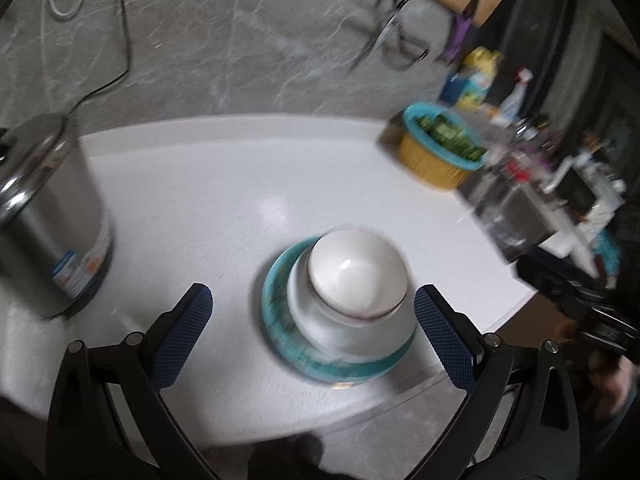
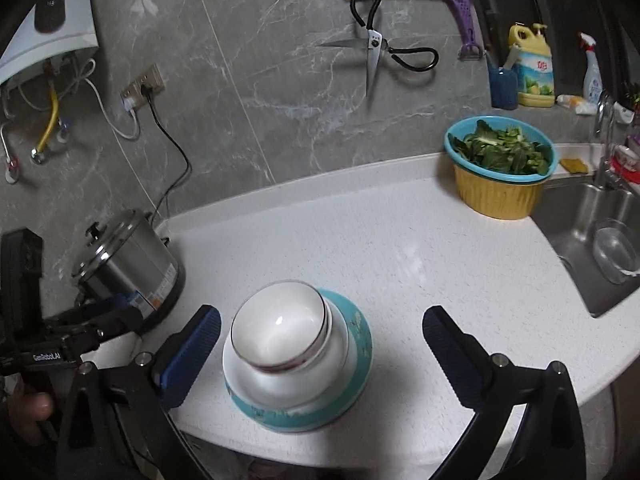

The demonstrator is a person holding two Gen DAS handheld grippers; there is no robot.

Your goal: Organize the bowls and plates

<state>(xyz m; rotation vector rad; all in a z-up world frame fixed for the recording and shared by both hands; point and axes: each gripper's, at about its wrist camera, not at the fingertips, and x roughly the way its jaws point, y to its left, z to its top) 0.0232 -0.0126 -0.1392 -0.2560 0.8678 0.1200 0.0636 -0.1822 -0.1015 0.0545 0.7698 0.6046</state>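
A stack of dishes stands near the front edge of the white counter point(image 2: 400, 240). A white bowl point(image 1: 356, 272) point(image 2: 280, 320) sits on top of other white bowls, on a teal-rimmed plate point(image 1: 280, 332) point(image 2: 352, 392). My left gripper point(image 1: 312, 312) is open, its blue pads wide apart on either side of the stack and above it, touching nothing. My right gripper point(image 2: 320, 332) is open too, its pads spread to both sides of the stack with nothing between them. The left gripper point(image 2: 80, 340) shows at the left of the right wrist view.
A steel cooker point(image 1: 44, 220) point(image 2: 128, 264) stands at the left with its cord running to the wall. A yellow basin with a teal strainer of greens point(image 2: 500, 168) point(image 1: 440, 148) sits at the back right, beside a sink point(image 2: 592, 248). Scissors point(image 2: 376, 52) hang on the wall.
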